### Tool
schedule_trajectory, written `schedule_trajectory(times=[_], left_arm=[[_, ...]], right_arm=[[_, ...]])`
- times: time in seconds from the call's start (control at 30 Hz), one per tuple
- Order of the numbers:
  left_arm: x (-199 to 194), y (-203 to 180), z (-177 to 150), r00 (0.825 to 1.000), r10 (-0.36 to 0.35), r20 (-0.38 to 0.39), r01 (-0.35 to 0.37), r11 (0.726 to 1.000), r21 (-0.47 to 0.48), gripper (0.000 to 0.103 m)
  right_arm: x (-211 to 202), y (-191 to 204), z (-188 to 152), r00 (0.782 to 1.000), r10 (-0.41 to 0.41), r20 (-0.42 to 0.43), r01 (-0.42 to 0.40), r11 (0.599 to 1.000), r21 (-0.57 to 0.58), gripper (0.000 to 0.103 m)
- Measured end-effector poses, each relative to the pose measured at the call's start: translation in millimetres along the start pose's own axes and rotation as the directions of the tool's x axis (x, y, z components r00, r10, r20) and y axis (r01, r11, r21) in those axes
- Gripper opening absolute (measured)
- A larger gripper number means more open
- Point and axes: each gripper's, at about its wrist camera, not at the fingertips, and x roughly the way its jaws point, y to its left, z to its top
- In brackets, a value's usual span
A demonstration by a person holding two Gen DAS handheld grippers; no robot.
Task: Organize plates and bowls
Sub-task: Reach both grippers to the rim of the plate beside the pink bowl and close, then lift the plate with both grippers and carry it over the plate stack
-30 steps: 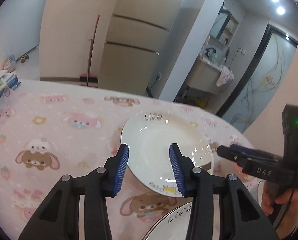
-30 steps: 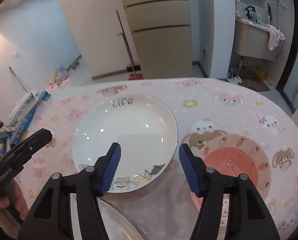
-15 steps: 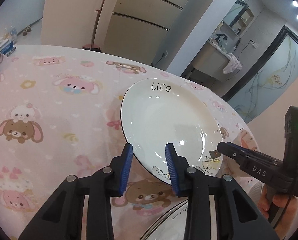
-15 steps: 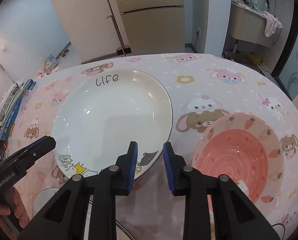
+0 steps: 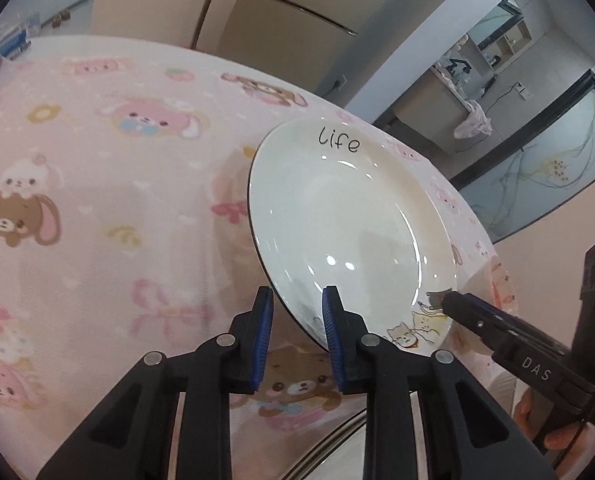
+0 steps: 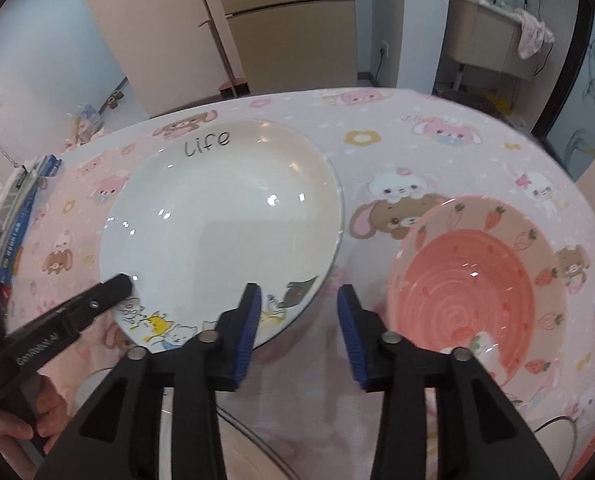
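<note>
On the table (image 6: 437, 140), the left gripper (image 5: 295, 320) has its jaws clamped on the white plate's (image 6: 217, 216) near rim; the right gripper (image 6: 299, 316) hangs open. Next likely: lifting it onto another plate.

In your right wrist view, the plate (image 6: 221, 216) lies at ten o'clock on the tablecloth (image 6: 437, 148), the bowl (image 6: 477, 280) at three o'clock beside it.

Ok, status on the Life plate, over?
Left gripper straddling white Life plate's near rim, grip unconfirmed. Right gripper open across the same rim. Pink strawberry bowl close on the right, not touching the plate.
</note>
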Motion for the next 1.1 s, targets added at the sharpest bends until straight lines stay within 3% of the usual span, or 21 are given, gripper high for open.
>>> schedule_trajectory(times=[0.13,0.27,0.4,0.63,0.77,0.83,0.9,1.1], left_arm=[[4,-1,0,1.000,0.013,-0.018,-0.013,1.000,-0.016,0.028],[2,-7,-2,0.999,0.038,-0.030,-0.038,0.999,0.010,0.027],[-4,-11,-4,0.997,0.069,-0.024,-0.069,0.998,0.004,0.028],[-9,-4,-3,0.999,0.034,-0.016,-0.034,0.999,-0.031,0.028],[0,5,-1,0.999,-0.031,-0.039,0.027,0.996,-0.084,0.028],[2,5,1,0.998,-0.037,-0.056,0.033,0.997,-0.072,0.023],[1,4,0,0.998,-0.035,-0.054,0.031,0.997,-0.064,0.023],[-3,1,-2,0.999,-0.014,-0.033,0.013,1.000,-0.022,0.024]], right_arm=[[2,4,-1,1.000,0.007,0.012,-0.007,1.000,0.026,0.037],[4,13,-3,0.995,-0.093,0.033,0.093,0.996,-0.014,0.020],[4,15,-4,0.993,-0.112,0.036,0.113,0.992,-0.053,0.018],[3,10,-4,1.000,-0.002,0.022,0.003,1.000,-0.029,0.013],[7,9,-4,1.000,-0.004,0.026,0.004,1.000,0.011,0.020],[17,8,-5,0.999,0.037,0.000,-0.037,0.999,0.033,0.025],[32,8,-7,0.991,0.130,-0.041,-0.128,0.990,0.056,0.031],[30,6,-10,0.989,0.147,-0.014,-0.146,0.987,0.066,0.024]])
